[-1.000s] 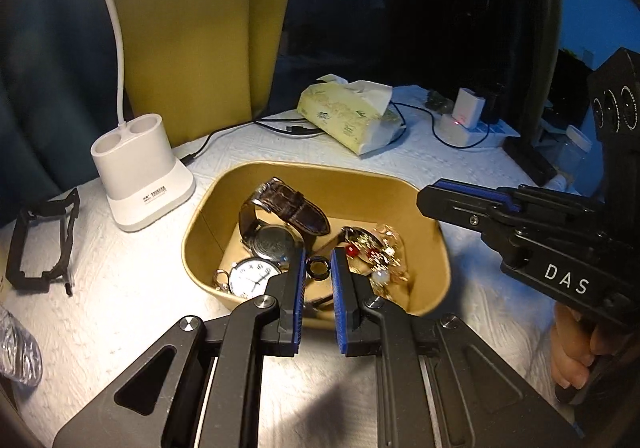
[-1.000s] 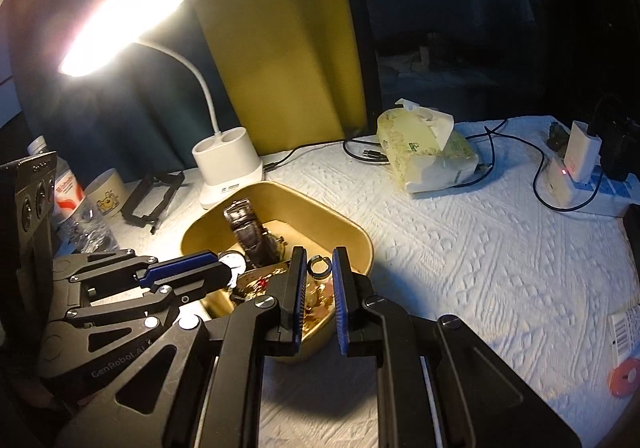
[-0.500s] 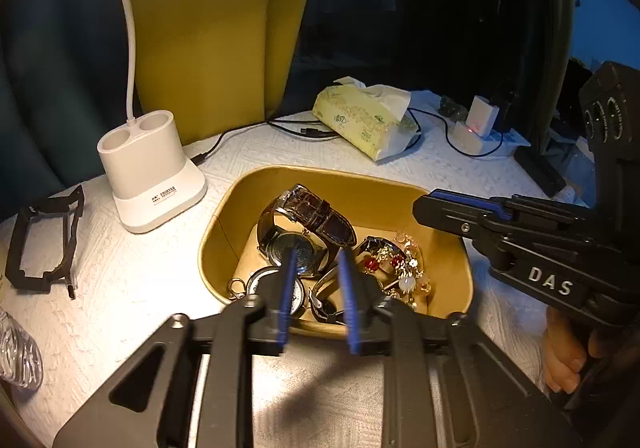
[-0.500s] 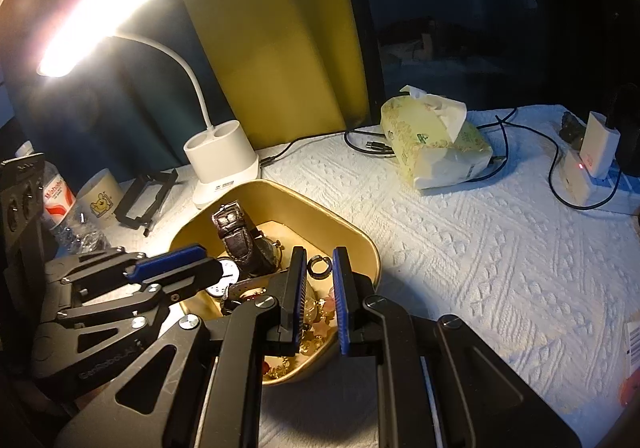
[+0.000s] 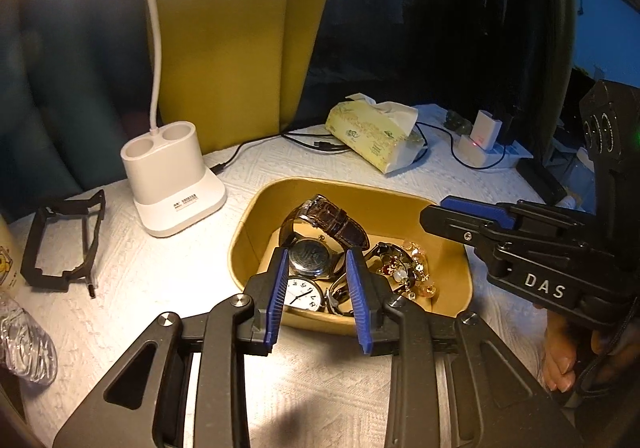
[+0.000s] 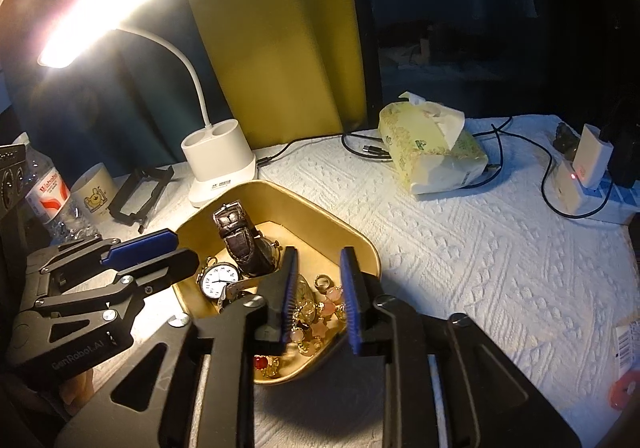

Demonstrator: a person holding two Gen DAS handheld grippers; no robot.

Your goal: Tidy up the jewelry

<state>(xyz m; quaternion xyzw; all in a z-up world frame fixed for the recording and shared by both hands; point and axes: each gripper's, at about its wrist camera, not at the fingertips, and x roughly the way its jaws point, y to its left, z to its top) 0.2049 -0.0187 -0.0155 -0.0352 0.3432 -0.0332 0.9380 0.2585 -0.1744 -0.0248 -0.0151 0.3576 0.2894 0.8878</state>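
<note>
A gold tray [image 5: 256,224] [image 6: 320,207] on the white cloth holds a brown leather-strap watch [image 5: 332,217] [image 6: 236,240], a white-faced pocket watch [image 5: 302,294] [image 6: 218,280], a ring [image 6: 322,282] and beaded gold jewelry [image 5: 408,272] [image 6: 316,312]. My left gripper [image 5: 316,268] is open and empty, hovering above the tray's near rim. My right gripper [image 6: 318,268] is open and empty above the tray's right side. Each gripper shows in the other's view: the right one [image 5: 460,207], the left one [image 6: 160,252].
A white desk lamp base [image 5: 172,175] [image 6: 218,163] stands behind the tray. A tissue pack [image 5: 372,135] [image 6: 432,147], cables and chargers [image 6: 580,171] lie at the back right. A black frame [image 5: 60,240], water bottle [image 6: 48,199] and cup [image 6: 96,191] sit left.
Both grippers opened. Each held a small dark ring between its fingers a second ago; the rings are now out of the jaws. Both grippers rose slightly.
</note>
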